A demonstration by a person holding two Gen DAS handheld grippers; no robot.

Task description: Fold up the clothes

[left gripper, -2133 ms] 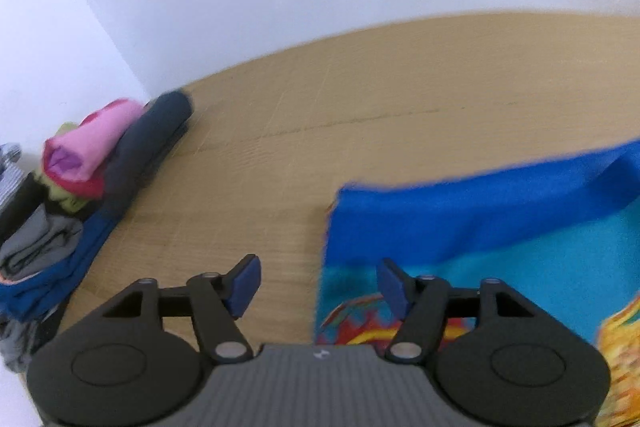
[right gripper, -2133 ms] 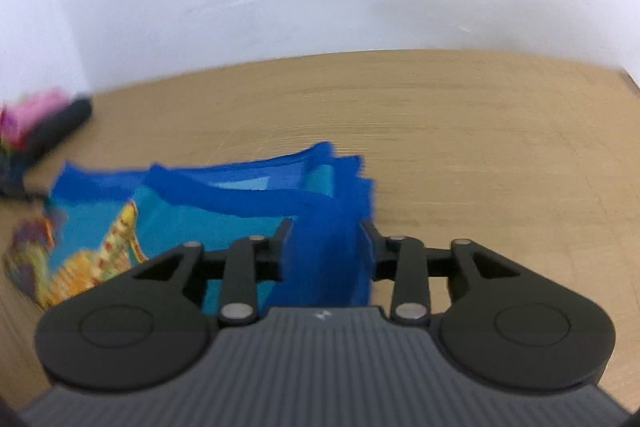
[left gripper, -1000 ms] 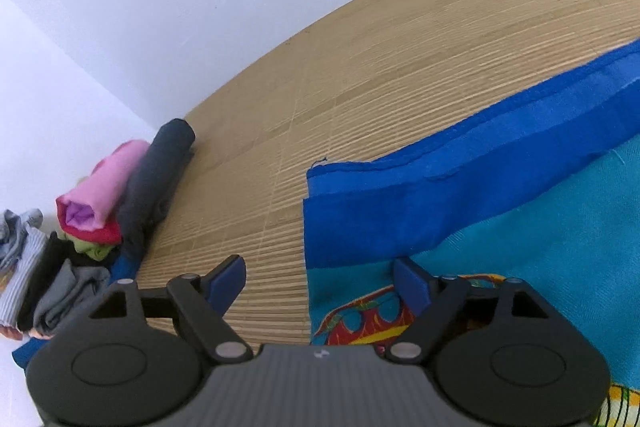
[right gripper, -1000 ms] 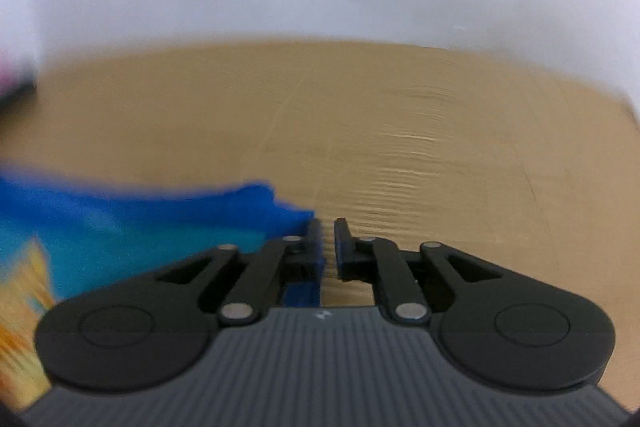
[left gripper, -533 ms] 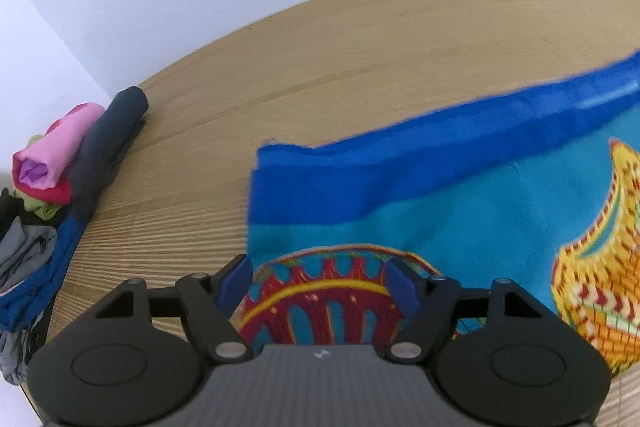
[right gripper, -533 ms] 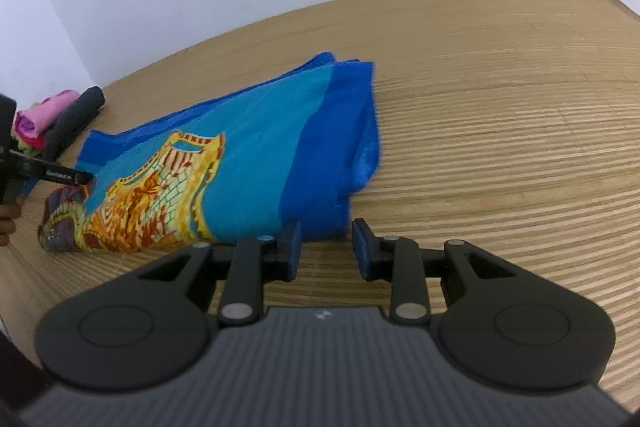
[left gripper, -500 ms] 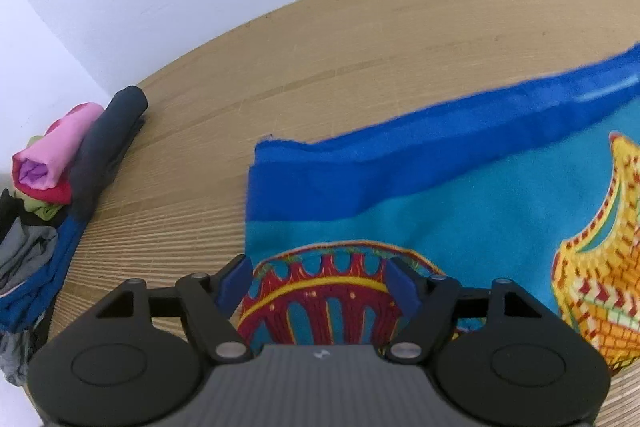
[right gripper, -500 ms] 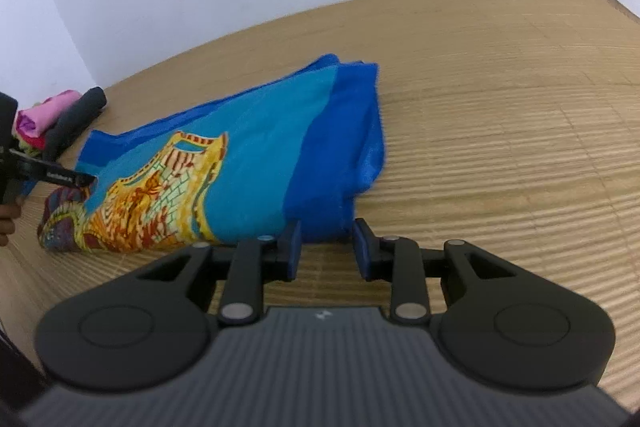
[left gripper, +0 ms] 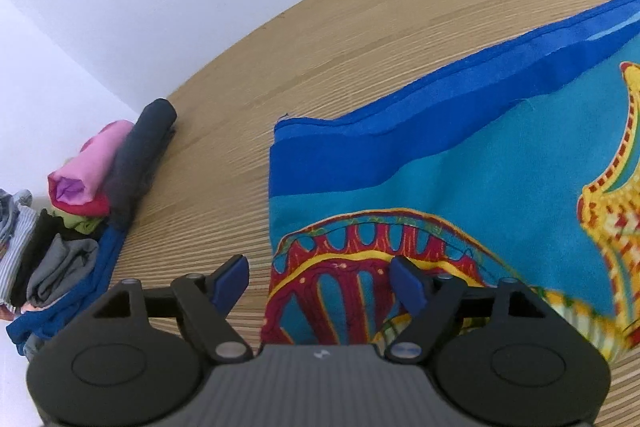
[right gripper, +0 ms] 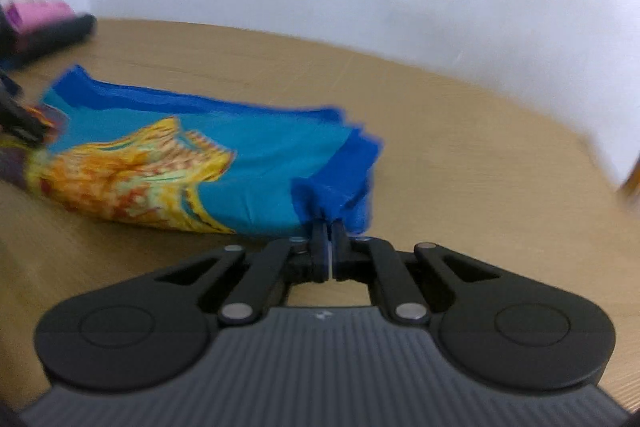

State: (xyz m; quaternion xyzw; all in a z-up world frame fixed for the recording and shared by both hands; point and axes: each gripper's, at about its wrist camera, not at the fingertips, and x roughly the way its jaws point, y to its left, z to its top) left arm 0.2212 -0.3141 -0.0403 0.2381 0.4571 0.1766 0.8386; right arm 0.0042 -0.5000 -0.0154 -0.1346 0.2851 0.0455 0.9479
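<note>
A folded cloth point(left gripper: 460, 179), turquoise with a dark blue border and a red and yellow print, lies flat on the woven mat. My left gripper point(left gripper: 318, 271) hovers over its near left corner. Its jaws are opening wide, the printed corner shows between the blue pads, and they do not press on it. In the right wrist view the same cloth point(right gripper: 260, 163) stretches away to the left. My right gripper point(right gripper: 328, 227) is shut on the cloth's dark blue border at the near right corner, which bunches up at the fingertips.
A pile of folded and rolled clothes point(left gripper: 80, 211) sits against the white wall at the far left, with a pink roll and a dark grey roll on top. It shows blurred in the right wrist view as the pile point(right gripper: 44, 23). The tan mat point(left gripper: 360, 27) runs to the wall.
My right gripper has gone from slightly apart in front of the cloth to shut on its blue corner, and its view has swung and rolled. The left gripper shifted a little over its corner.
</note>
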